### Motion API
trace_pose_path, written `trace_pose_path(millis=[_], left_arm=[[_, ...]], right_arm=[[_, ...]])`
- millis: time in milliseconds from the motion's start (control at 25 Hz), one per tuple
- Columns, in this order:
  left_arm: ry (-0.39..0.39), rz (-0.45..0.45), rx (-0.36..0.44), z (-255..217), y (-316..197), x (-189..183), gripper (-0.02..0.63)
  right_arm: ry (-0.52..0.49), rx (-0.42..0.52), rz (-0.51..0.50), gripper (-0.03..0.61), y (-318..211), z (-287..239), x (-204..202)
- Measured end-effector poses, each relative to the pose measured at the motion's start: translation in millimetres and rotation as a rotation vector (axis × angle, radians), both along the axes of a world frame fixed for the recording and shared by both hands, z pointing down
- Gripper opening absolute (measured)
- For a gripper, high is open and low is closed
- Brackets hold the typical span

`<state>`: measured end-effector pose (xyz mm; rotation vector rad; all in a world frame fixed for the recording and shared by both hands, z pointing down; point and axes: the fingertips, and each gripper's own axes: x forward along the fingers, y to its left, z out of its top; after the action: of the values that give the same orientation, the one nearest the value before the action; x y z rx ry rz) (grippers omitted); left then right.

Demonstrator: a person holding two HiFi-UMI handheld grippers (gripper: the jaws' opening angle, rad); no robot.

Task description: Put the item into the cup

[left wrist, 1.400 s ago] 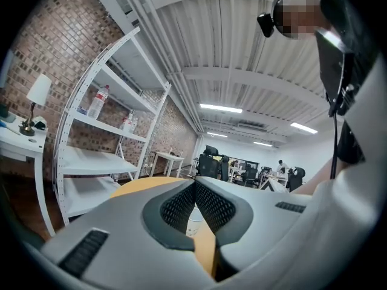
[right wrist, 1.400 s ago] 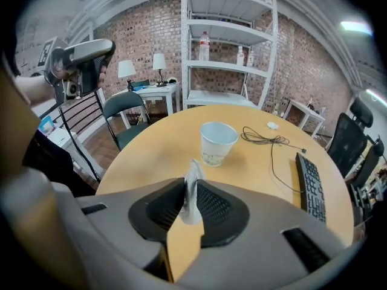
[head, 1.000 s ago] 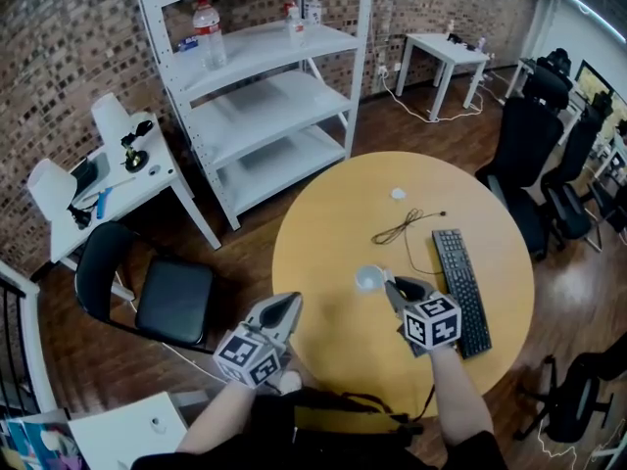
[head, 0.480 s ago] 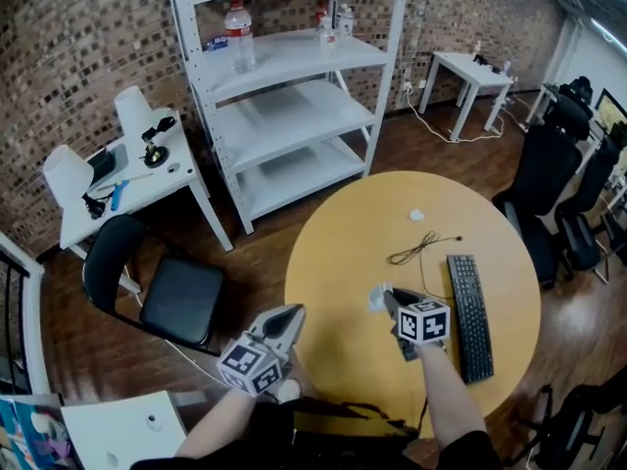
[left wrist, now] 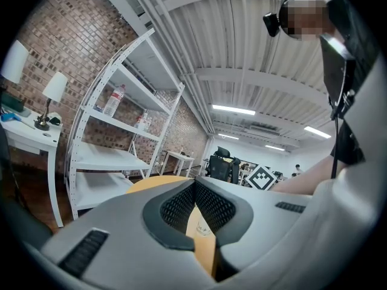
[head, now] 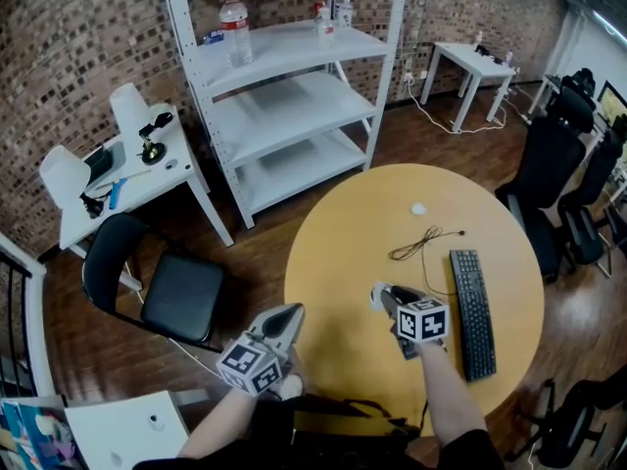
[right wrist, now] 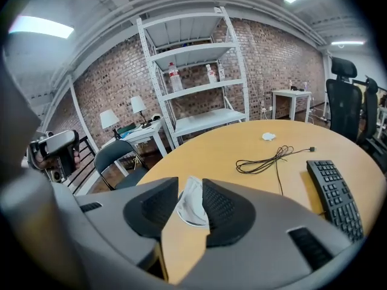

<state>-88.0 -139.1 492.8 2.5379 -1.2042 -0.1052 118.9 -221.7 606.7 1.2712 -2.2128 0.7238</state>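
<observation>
Now, right claw (head: 384, 295) just opening round clear cup (right wrist: 192, 204) (thin plastic), left claw (head: 289, 313) closed.

A black keyboard (head: 473, 311) is seen just right of the right jaws, and a coiled black cable (head: 423, 242) lies ahead of them. A white shelf unit (head: 294, 96) (bottles (head: 232, 29) on its upper shelf) is seen well beyond both pairs of jaws. A black chair (head: 162, 287) is seen left of the left jaws.

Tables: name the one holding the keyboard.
The round yellow table; the keyboard lies on it. The white lamp table and the far white table have none.
</observation>
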Motion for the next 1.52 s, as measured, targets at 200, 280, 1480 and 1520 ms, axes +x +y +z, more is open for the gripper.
trace_pose_path(millis=[200, 280, 1480, 1520], left_arm=[[-0.009, 0.019, 0.002, 0, 2, 5, -0.006], [-0.010, 0.023, 0.005, 0, 2, 7, -0.006], [-0.024, 0.176, 0.119, -23, 10, 63, -0.006], [-0.017, 0.182, 0.124, -26, 11, 65, -0.006]], right_arm=[[-0.018, 0.025, 0.022, 0.130, 4, -4, 4], [-0.017, 0.041, 0.032, 0.130, 4, -8, 7], [-0.141, 0.397, 0.210, 0.129, 101, -103, 63], [-0.153, 0.413, 0.233, 0.121, 106, -106, 69]])
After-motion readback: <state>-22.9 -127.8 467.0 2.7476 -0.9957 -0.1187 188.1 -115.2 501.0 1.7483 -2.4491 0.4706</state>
